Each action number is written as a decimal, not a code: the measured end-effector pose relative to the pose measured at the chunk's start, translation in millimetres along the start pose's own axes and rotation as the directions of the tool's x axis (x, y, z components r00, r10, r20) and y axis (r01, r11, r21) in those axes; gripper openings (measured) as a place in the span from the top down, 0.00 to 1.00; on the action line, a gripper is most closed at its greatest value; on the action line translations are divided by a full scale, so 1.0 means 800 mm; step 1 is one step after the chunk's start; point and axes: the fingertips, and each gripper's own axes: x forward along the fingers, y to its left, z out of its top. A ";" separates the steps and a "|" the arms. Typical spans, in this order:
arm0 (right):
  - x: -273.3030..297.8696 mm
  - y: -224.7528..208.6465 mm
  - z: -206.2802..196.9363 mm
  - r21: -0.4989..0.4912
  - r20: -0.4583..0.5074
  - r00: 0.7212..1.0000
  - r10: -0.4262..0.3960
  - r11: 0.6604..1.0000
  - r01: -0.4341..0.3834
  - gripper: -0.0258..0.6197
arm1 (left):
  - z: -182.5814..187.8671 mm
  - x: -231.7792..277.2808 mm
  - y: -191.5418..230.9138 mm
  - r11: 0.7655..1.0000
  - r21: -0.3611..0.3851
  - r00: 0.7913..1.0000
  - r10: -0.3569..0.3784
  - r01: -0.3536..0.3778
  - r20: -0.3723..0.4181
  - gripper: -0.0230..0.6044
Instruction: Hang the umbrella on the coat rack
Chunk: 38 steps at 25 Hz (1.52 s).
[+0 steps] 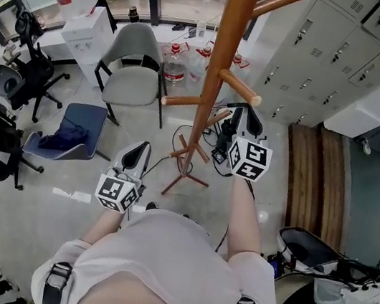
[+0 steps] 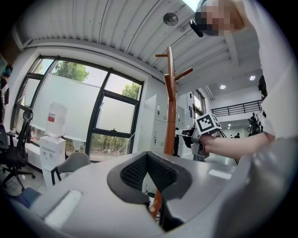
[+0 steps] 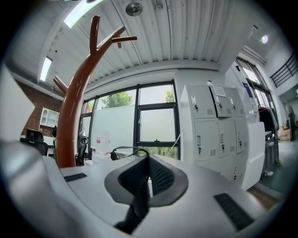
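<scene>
Right gripper view shows the strap (image 3: pixel 138 200) of the umbrella pinched in my right gripper (image 3: pixel 148 160). The pads are pressed fully together on it. The strap drops away below them, and a thin dark loop (image 3: pixel 128 149) arcs just above the tips.

In the head view the umbrella (image 1: pixel 221 146) is a dark bundle hanging under that gripper (image 1: pixel 245 119), close beside the rack (image 1: pixel 220 65) and on none of its pegs. The nearest peg (image 1: pixel 241 87) juts out just above my right gripper (whether they touch I cannot tell). The rack is brown wood, upright on splayed legs, with pegs at several heights.

My left gripper (image 1: pixel 137 151) sits lower in the head view, on the other side of the rack and apart from it. In the left gripper view its pads (image 2: pixel 135 172) meet at the tips with nothing between them.

Behind the rack a grey chair (image 1: pixel 136 65) stands by the window. A blue chair (image 1: pixel 77 131) is off to the left, and grey lockers (image 1: pixel 325 48) line the right.
</scene>
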 end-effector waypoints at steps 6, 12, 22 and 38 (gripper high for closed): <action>0.007 0.001 -0.026 0.015 -0.033 0.999 -0.012 1.000 0.013 0.95 | -0.009 -0.001 -0.004 1.000 -0.010 1.000 -0.004 0.004 -0.009 0.95; -0.001 0.012 -0.039 0.037 -0.053 0.999 -0.014 0.999 0.016 0.95 | -0.006 -0.005 -0.003 1.000 -0.009 1.000 -0.014 0.013 -0.008 0.95; -0.017 0.021 -0.048 0.046 -0.061 0.998 -0.005 0.999 0.008 0.95 | -0.009 0.000 -0.006 1.000 -0.012 1.000 -0.021 0.020 -0.012 0.95; -0.043 0.049 -0.085 0.056 -0.125 0.991 0.052 0.997 -0.045 0.95 | -0.014 -0.001 -0.013 0.999 -0.009 0.999 -0.047 0.047 -0.015 0.95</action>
